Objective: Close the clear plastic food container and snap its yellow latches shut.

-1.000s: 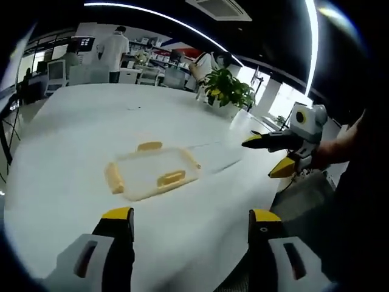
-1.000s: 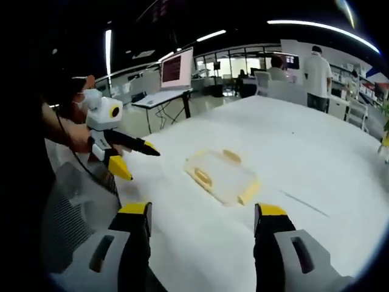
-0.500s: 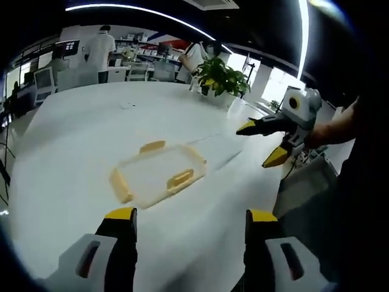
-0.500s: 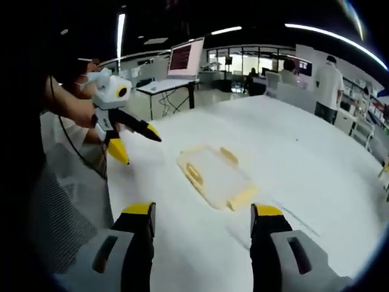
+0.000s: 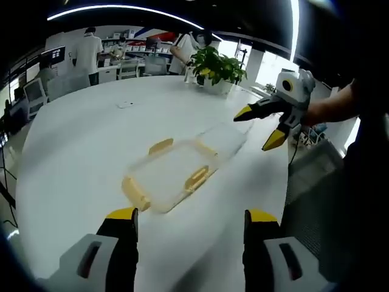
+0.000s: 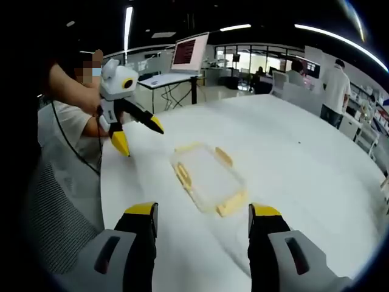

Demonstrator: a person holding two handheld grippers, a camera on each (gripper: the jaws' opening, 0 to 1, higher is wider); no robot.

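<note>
Both tools have closed in toward container (image 5: 176, 171) on counter (image 5: 79, 140); left tool (image 5: 189, 222) and right tool (image 6: 202, 216) gape empty. Press each latch (image 5: 197, 177) squarely.

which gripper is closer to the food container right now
Hard to call; neither touches it. The left gripper and the right gripper both hang open above the table, off opposite sides of the container.

The left gripper (image 5: 189, 222) points forward with its two yellow-tipped jaws wide apart and nothing between them. The right gripper (image 6: 203, 218) is the same, jaws spread and holding nothing. Each one is held up in a hand, off to the other's side.
</note>
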